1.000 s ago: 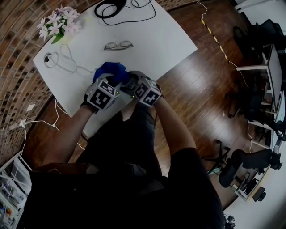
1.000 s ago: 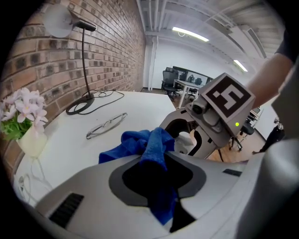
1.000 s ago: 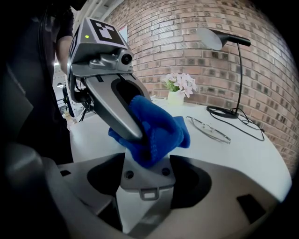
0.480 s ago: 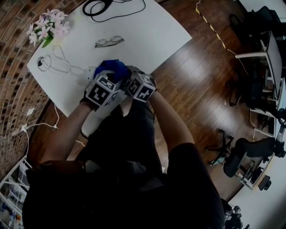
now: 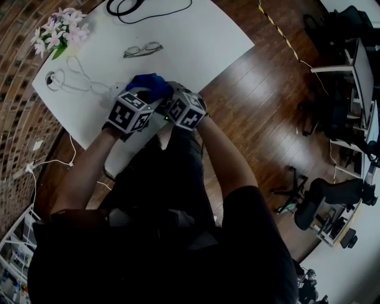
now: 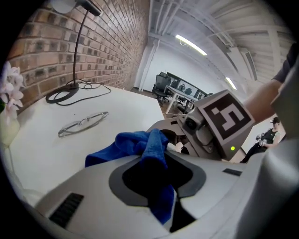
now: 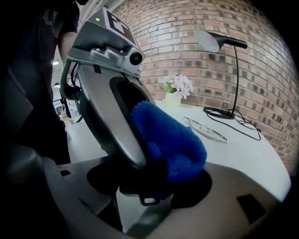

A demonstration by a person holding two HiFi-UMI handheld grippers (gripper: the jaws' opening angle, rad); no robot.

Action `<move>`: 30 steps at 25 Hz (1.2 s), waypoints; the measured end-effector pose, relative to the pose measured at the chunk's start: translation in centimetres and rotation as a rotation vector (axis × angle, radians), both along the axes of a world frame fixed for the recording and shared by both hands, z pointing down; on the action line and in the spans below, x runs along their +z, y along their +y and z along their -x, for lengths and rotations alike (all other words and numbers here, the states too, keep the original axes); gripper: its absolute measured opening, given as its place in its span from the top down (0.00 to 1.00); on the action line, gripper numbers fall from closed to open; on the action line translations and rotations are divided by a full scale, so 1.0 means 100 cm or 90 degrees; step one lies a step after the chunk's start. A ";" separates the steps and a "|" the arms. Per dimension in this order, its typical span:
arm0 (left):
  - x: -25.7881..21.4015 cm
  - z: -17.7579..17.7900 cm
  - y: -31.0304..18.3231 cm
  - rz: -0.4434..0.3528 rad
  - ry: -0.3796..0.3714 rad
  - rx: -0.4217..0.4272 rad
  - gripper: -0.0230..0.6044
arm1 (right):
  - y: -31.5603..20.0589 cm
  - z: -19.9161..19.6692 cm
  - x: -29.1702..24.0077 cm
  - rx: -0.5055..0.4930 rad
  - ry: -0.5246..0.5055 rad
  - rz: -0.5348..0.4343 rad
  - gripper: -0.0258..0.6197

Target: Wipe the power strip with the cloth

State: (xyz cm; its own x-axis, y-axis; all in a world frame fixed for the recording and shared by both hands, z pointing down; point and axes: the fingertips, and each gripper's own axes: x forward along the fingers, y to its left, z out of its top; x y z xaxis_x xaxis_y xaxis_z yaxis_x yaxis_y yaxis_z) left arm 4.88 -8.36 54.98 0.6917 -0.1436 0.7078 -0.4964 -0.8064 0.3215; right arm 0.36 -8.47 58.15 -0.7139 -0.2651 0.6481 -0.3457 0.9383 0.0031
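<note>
The blue cloth is bunched between the jaws of my left gripper, which is shut on it. In the head view the cloth sticks out past the two marker cubes at the table's near edge. The left gripper and right gripper are pressed close together there. In the right gripper view the cloth lies over the right gripper. Only a white sliver of the power strip shows between the right jaws, which are shut on it. Its white cord runs off to the left.
On the white table lie a pair of glasses and a lamp's black cable. A vase of pink flowers stands at the far left corner. A brick wall is to the left and wooden floor to the right.
My left gripper has slid the cloth a little to the right over the table and turned slightly. The right gripper has stayed in place. The head view has shifted.
</note>
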 end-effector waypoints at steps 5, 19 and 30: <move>-0.002 0.003 0.004 -0.019 0.028 -0.006 0.80 | 0.002 -0.002 -0.002 -0.002 -0.007 -0.026 0.51; 0.000 0.055 -0.012 -0.078 0.010 -0.063 0.80 | 0.000 0.000 0.002 -0.002 -0.006 -0.021 0.51; 0.001 0.130 -0.029 -0.101 -0.017 -0.162 0.80 | 0.000 0.003 0.002 -0.006 -0.009 -0.014 0.51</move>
